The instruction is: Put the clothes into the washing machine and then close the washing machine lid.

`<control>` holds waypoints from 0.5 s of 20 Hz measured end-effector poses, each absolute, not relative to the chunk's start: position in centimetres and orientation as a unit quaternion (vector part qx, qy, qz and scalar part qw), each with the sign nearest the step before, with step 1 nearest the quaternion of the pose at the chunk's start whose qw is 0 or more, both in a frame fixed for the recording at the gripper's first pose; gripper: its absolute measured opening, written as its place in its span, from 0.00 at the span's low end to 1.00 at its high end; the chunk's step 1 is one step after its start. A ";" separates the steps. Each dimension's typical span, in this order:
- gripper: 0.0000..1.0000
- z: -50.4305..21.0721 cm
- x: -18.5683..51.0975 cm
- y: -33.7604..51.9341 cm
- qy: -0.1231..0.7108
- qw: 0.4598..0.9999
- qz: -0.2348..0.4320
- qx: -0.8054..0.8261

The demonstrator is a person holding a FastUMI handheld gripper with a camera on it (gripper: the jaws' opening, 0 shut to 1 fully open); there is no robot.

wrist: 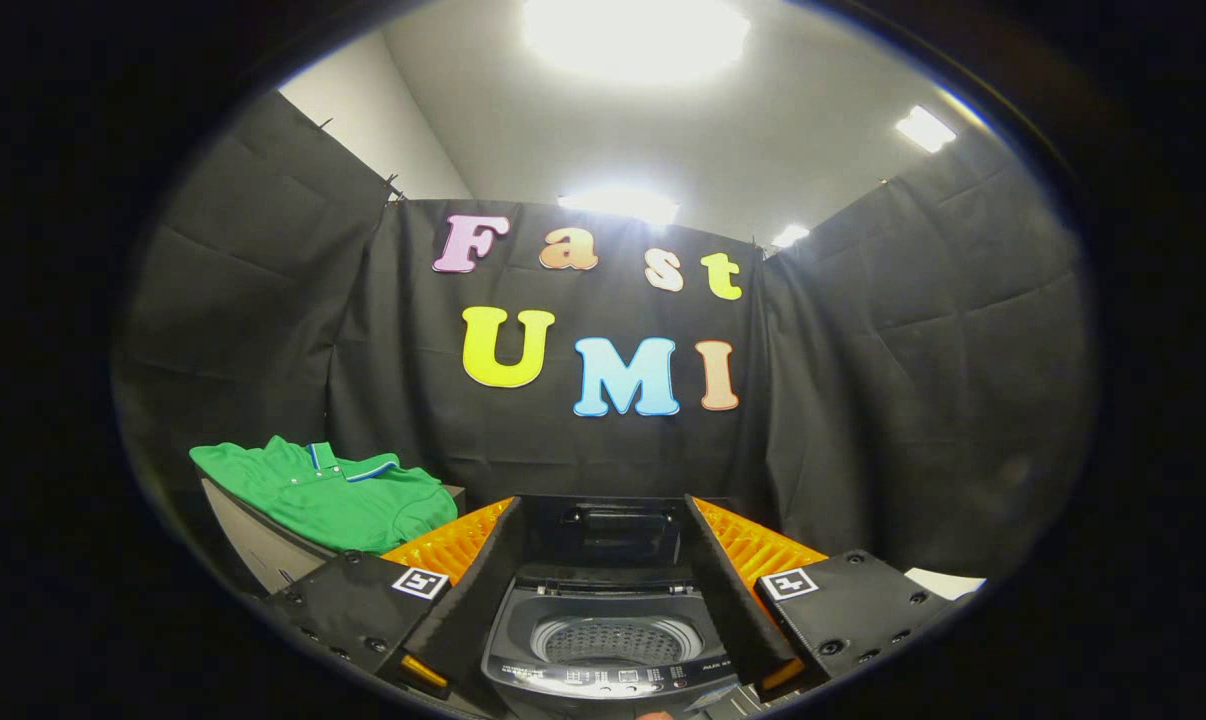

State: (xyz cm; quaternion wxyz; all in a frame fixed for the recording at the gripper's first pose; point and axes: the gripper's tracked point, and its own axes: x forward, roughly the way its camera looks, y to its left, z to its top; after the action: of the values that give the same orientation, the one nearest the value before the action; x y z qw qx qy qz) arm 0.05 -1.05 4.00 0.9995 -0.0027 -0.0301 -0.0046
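Nothing loaded yet: my tool (603,610) gapes wide, empty, over the washer (608,650), lid (618,530) up, drum bare. Green shirt (333,490) lies left, untouched; lid closing follows.

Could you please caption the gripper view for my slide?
Open tool above the open washing machine, green shirt waiting alongside.

washer: washing machine (608,640) sits ahead of the gripper (603,575), seen between its spread fingers | lid: lid (613,530) stands raised behind the drum (618,640) | clothes: shirt (333,490) lies on a box (253,545) left of the machine
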 end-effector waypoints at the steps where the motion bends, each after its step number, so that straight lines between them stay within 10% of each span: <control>1: 0.98 4.3 0.3 -0.6 -0.029 1.000 0.001 0.004; 10: 0.97 5.7 3.0 3.2 -0.014 0.999 0.040 0.022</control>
State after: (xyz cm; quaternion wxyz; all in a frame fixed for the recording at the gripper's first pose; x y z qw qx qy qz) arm 3.03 3.24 5.67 0.9989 0.0217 -0.0144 0.0401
